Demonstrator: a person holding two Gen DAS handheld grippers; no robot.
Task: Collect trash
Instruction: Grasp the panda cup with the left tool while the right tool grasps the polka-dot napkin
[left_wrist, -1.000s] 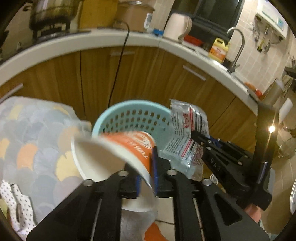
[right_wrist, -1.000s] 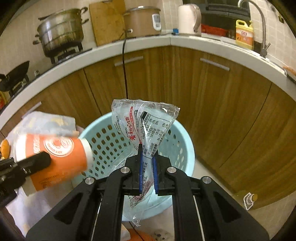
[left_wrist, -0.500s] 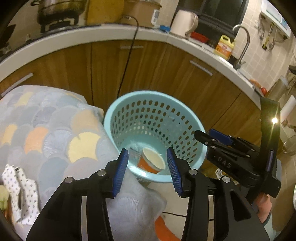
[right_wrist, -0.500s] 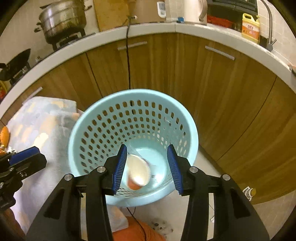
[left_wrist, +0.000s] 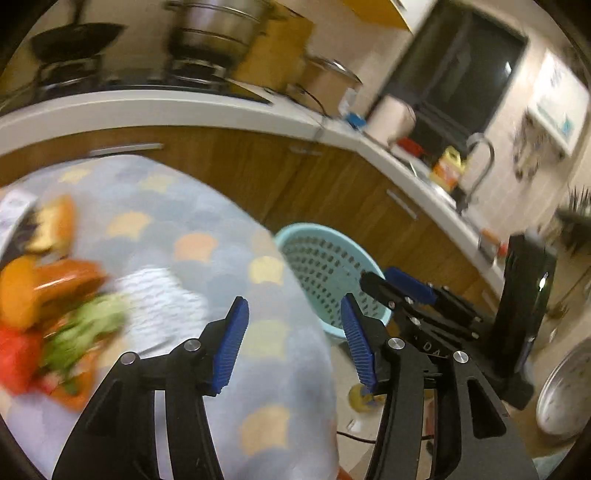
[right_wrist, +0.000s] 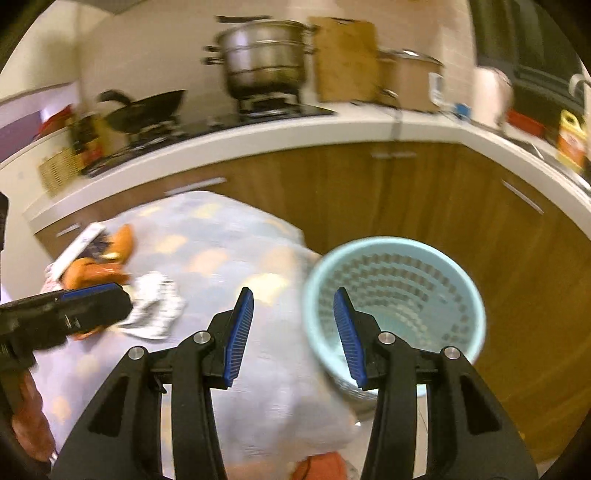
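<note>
Trash (right_wrist: 110, 258) lies in a blurred heap at the far left of the table (right_wrist: 221, 243), which is draped in a pale cloth with a scallop pattern: orange wrappers, something green and red in the left wrist view, and a crumpled white printed paper (right_wrist: 153, 310) nearest the middle. I cannot tell each piece apart through the blur. It sits bunched together, so one reach should find several pieces.

Beside the table's right edge stands the light blue perforated basket (right_wrist: 436, 258) on the floor, close enough that a short swing would carry anything from cloth to bin. What lies inside it cannot be made out.

Left gripper (left_wrist: 291, 341) hangs over the cloth with its jaws spread apart and nothing between them, pointed between the heap and the basket. Right gripper (right_wrist: 293, 334) hovers above the table's right edge, jaws likewise parted and empty, the basket rim just past its right pad. Both look ready for another pick, by my reckoning.

Behind runs the kitchen counter (right_wrist: 295, 133) with a steel pot (right_wrist: 264, 61) on the stove.
</note>
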